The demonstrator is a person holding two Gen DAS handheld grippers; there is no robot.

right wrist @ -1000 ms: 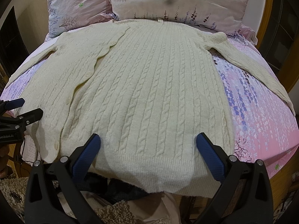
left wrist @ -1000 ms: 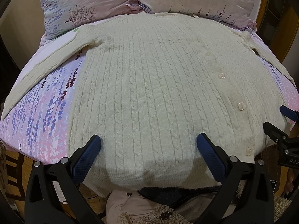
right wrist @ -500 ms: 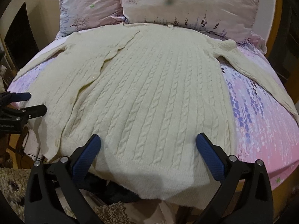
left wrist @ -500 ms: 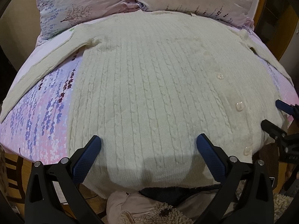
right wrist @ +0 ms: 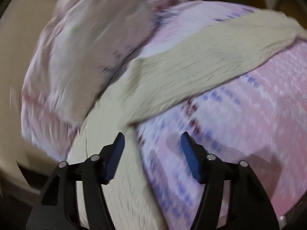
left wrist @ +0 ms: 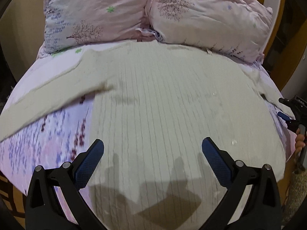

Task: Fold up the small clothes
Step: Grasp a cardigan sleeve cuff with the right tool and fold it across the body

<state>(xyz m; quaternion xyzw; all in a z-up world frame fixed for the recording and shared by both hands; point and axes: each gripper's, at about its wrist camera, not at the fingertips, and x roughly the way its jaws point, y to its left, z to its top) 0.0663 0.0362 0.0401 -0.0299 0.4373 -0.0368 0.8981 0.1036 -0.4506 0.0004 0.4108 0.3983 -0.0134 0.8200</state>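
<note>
Left view: the left gripper (left wrist: 152,148) hangs released over the cardigan's (left wrist: 172,115) hem, now farther in over the body; the right gripper (left wrist: 287,115) has swung to 3 o'clock.
Right view: its jaws are closing, empty, aimed at the sleeve (right wrist: 201,72) toward 1 o'clock; a sleeve fold looks next.
Cardigan: cream cable-knit, flat on the bed (left wrist: 48,143), sleeves spread.

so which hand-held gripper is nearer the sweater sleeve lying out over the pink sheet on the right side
Right. The right hand-held gripper, jaws closing on nothing, hovers just below that sleeve. The left hand-held gripper hangs over the sweater's body, well away from it.
</note>
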